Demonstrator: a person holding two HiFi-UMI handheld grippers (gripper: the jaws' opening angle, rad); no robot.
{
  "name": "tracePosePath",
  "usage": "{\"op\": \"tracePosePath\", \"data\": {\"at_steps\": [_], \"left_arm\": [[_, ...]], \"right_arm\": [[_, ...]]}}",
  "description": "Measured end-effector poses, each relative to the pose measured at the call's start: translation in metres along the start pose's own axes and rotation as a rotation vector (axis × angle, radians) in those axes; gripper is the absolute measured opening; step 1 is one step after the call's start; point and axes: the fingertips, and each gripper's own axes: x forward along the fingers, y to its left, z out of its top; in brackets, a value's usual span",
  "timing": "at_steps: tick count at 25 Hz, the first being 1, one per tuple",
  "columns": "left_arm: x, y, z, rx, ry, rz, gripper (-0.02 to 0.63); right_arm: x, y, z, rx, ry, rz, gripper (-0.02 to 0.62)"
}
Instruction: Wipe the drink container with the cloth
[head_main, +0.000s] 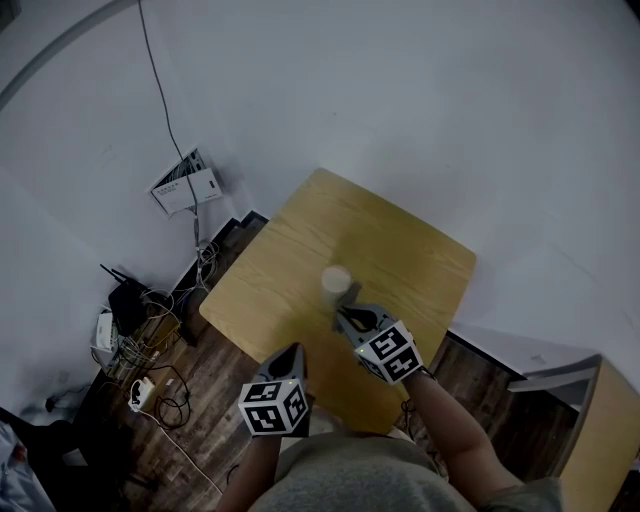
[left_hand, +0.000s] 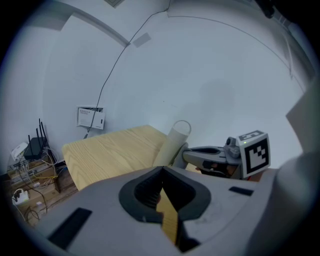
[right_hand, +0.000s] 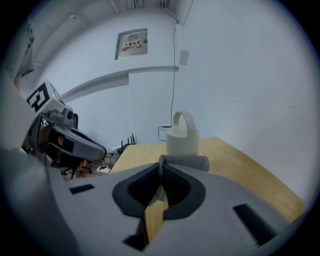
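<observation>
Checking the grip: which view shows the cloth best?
The right gripper view: the grey cloth lies rolled at the right gripper's closed tips, just before the drink container. The head view gives only a small pale scrap there; in the left gripper view it cannot be told from the gripper.

This looks like a bare office or lab room, with plain white walls (head_main: 420, 100), a dark wood-plank floor (head_main: 215, 392) and one small wooden tabletop (head_main: 285, 262). A router (head_main: 125, 297) and tangled cables (head_main: 160, 385) sit on the floor by the wall. A labelled panel (right_hand: 132, 44) hangs high up.
</observation>
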Motion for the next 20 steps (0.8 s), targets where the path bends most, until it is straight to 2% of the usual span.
{"op": "tracePosePath", "data": {"at_steps": [11, 20], "left_arm": [[0.001, 0.003, -0.002, -0.009, 0.004, 0.013, 0.002], [0.002, 0.001, -0.003, -0.011, 0.004, 0.008, 0.002]], "right_arm": [[0.029, -0.004, -0.042, 0.011, 0.117, 0.015, 0.008], [0.033, -0.005, -0.064, 0.039, 0.153, 0.001, 0.008]]}}
